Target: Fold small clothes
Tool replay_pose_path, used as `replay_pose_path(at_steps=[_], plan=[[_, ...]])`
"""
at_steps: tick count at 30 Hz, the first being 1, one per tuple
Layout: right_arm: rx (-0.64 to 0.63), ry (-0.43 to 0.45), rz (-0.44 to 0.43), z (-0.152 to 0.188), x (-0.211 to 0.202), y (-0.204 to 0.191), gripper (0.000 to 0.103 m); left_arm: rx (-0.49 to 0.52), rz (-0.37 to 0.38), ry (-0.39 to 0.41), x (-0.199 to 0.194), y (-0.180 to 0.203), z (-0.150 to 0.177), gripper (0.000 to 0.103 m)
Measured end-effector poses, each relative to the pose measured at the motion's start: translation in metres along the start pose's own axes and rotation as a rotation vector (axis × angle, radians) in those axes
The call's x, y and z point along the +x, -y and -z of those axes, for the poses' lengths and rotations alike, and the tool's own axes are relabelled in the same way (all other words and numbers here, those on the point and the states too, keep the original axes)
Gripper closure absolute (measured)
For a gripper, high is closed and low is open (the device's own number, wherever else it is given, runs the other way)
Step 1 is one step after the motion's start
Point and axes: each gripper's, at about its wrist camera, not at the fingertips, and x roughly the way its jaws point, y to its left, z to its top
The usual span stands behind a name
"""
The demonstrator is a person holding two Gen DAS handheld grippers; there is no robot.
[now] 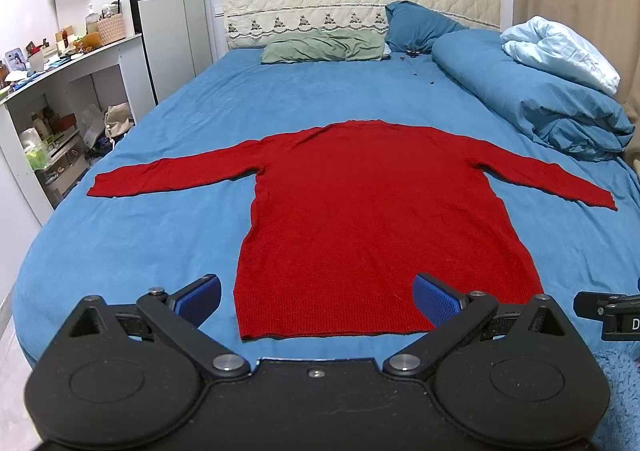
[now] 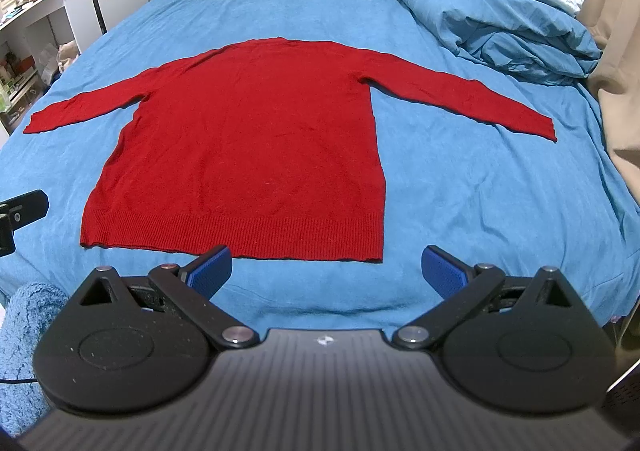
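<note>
Red sweater (image 1: 360, 211) lies flat mid-frame on blue bed (image 1: 160, 235), sleeves out both sides, hem nearest. Left gripper (image 1: 318, 301) spread wide w/ nothing held, at the hem. Right gripper (image 2: 326, 271) also spread, empty, just below hem's right corner.

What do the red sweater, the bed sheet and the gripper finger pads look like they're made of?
Red sweater: knit, likely wool or acrylic; ribbed hem band, matte, slightly fuzzy surface.
Bed sheet: woven fabric, probably cotton or a blend; matte blue with soft wrinkles.
Finger pads on the right gripper: blue, finely gridded texture, looks like rubber or soft plastic; cannot say which.
</note>
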Motion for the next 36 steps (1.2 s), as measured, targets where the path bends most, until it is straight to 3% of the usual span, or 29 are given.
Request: replay_pose_path(at_steps=[36], plan=[[-0.019, 0.027, -0.005, -0.002, -0.013, -0.003, 0.0, -0.026, -0.019, 0.003, -0.007, -0.005, -0.004, 0.0]])
